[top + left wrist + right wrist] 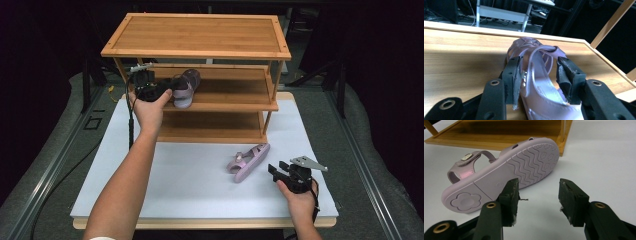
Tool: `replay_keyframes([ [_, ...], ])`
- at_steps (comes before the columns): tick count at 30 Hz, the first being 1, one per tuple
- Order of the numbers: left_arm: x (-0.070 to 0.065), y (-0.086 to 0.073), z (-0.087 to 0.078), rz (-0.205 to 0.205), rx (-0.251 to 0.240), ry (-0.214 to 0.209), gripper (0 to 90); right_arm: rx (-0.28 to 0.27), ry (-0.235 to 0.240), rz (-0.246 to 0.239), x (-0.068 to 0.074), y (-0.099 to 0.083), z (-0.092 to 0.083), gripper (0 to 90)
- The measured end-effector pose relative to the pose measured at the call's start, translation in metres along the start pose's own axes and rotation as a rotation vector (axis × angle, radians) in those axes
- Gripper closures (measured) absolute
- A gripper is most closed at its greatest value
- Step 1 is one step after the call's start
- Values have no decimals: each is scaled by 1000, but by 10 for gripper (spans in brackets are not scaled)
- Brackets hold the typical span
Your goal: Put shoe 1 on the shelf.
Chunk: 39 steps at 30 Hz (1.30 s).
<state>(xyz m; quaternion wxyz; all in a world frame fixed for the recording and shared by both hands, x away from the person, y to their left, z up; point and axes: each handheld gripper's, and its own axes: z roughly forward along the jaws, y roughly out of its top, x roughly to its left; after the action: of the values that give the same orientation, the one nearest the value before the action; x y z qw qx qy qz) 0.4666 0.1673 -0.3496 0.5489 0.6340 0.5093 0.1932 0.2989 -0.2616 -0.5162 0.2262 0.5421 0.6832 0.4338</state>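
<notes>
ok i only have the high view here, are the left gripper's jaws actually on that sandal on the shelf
Observer: They stand on either side of the shelf sandal, around its heel end; a gap shows at one jaw.
Operator: and the other sandal, upright?
Observer: No, the table sandal lies on its side, its wavy sole facing the right gripper.
Operator: is that gripper touching it
Observer: No, it's open with white table between the jaws.

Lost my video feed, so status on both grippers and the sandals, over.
Left gripper at middle shelf, jaws apart around one sandal. Right gripper open, empty, beside second sandal lying on its side on table. Nothing blocking.
</notes>
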Motion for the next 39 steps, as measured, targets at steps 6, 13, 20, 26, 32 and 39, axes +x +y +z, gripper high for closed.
replay_keyframes([
  [6, 0, -5, -25, 19, -22, -10, 527, -35, -16, -50, 8, 3, -4, 514],
  [13, -1, -25, -71, 85, -27, -94, 536, -82, 26, -61, 19, 9, -7, 559],
  [20, 10, -64, -110, 103, -27, -128, 548, -87, 65, -97, 40, 19, -5, 548],
  [26, 23, -95, -121, 121, 7, -120, 549, -14, 82, -167, 52, 29, 1, 682],
  [32, 36, -111, -122, 99, 35, -111, 550, 40, 39, -176, 58, 29, 15, 790],
  [39, 46, -116, -129, 81, 32, -101, 551, 93, 40, -187, 58, 16, 31, 819],
])
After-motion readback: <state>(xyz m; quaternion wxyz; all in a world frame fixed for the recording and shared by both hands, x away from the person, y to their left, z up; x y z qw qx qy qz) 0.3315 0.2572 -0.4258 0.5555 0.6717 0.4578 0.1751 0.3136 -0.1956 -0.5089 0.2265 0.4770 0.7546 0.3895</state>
